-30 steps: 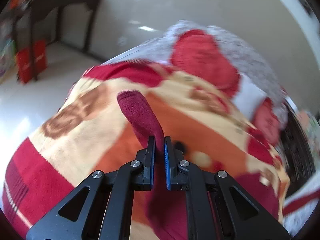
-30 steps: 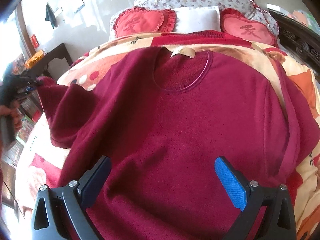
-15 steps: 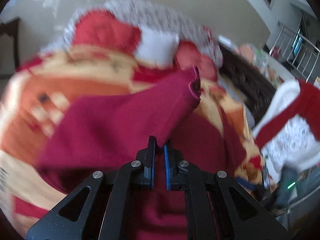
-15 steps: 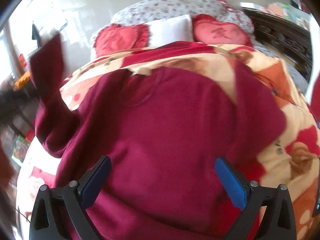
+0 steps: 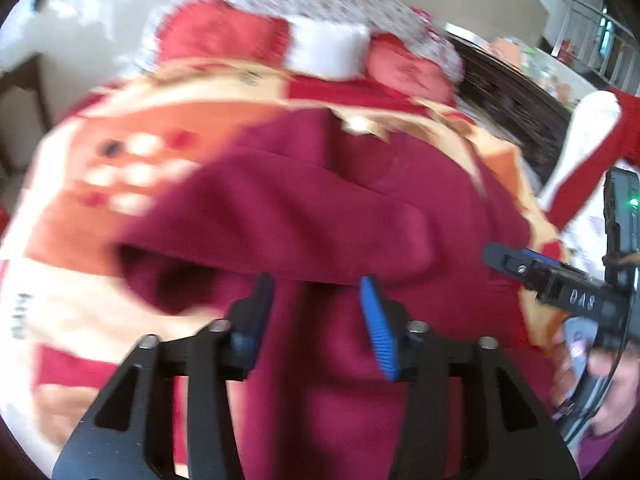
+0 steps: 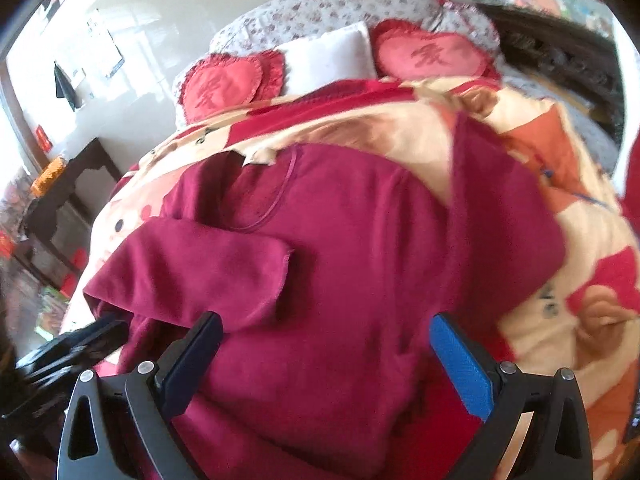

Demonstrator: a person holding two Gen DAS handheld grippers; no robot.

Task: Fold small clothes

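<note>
A dark red sweater [image 6: 360,248] lies flat on the bed, neck hole toward the pillows. Its left sleeve [image 6: 200,268] is folded across the chest, cuff near the middle. The sleeve also shows in the left wrist view [image 5: 288,224]. My left gripper [image 5: 318,292] is open and empty just behind the folded sleeve. My right gripper [image 6: 324,340] is wide open and empty above the sweater's lower body. The right gripper also shows at the right edge of the left wrist view [image 5: 560,280]. The right sleeve [image 6: 500,200] lies along the sweater's right side.
An orange, cream and red patterned blanket [image 6: 580,280] covers the bed. Two red heart cushions [image 6: 224,84] and a white pillow [image 6: 328,56] sit at the head. A dark wooden side table [image 6: 76,184] stands left of the bed.
My left gripper carried the left sleeve across the chest, opened and let it go. The sleeve now lies folded on the sweater. The right gripper stayed open above the hem.
</note>
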